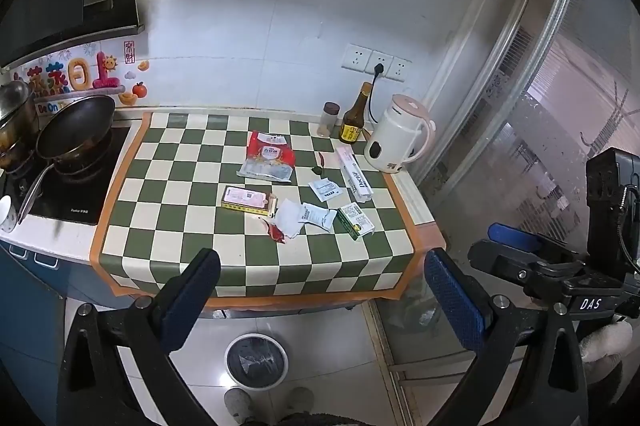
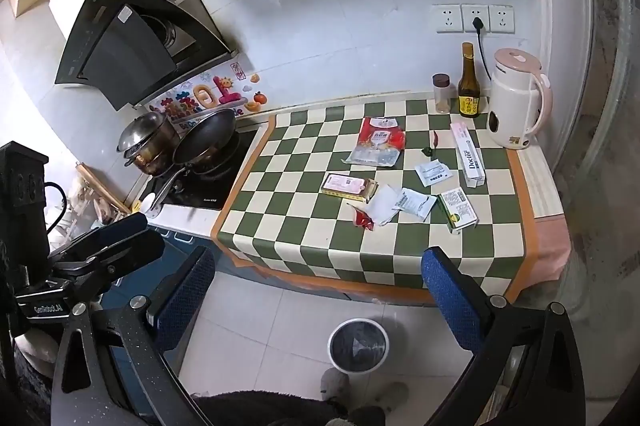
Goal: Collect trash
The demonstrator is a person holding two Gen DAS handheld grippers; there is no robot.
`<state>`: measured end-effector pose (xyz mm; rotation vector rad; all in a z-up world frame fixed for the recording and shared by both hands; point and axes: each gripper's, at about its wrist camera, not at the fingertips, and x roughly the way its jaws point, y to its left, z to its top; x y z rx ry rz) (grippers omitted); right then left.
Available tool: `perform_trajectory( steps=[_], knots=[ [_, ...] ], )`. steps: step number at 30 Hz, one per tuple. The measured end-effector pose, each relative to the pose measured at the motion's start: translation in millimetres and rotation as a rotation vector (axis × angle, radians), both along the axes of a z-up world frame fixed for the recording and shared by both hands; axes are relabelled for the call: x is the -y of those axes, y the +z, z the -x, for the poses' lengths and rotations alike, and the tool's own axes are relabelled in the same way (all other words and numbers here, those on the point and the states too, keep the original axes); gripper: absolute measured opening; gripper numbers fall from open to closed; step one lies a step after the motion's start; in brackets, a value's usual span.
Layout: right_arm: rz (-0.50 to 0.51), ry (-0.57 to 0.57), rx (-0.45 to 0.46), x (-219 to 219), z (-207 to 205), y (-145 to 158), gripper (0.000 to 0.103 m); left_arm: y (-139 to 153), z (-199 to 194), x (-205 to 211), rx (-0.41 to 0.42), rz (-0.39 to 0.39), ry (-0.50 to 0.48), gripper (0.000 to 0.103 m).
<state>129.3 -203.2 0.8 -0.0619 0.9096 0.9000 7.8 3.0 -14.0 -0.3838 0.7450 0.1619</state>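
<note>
Trash lies on the green-and-cream checked counter mat [image 1: 192, 226] [image 2: 304, 226]: a red-and-clear plastic bag [image 1: 269, 156] [image 2: 378, 144], a pink flat box [image 1: 248, 200] [image 2: 347, 186], crumpled white paper [image 1: 290, 218] [image 2: 382, 208], a small red wrapper [image 1: 276, 232] [image 2: 362, 218], white sachets [image 1: 326, 188] [image 2: 432, 172], a green-white box [image 1: 355, 220] [image 2: 458, 210] and a long white "Doctor" box [image 1: 354, 174] [image 2: 468, 154]. A white-rimmed bin with a black liner [image 1: 256, 362] [image 2: 358, 346] stands on the floor below. My left gripper [image 1: 320, 298] and right gripper [image 2: 320, 298] are open, empty, held in front of the counter.
A kettle [image 1: 398, 140] [image 2: 516, 98], a dark bottle [image 1: 354, 116] [image 2: 468, 82] and a spice jar [image 1: 328, 118] [image 2: 441, 92] stand at the back right. A pan [image 1: 74, 128] [image 2: 204, 140] and pot [image 2: 146, 142] sit on the hob at left. A glass door is at right.
</note>
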Motion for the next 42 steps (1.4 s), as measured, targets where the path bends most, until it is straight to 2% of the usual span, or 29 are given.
perform_trajectory(
  steps=[14,42],
  knots=[
    [-0.004,0.012,-0.003,-1.3,4.1,1.0,0.103,10.8,3.0,-8.1,0.002,-0.003,0.002,0.103],
    [0.001,0.012,0.002,-4.9,9.0,2.4,0.103,12.5,2.2,-2.9,0.001,-0.011,0.005,0.103]
  ],
)
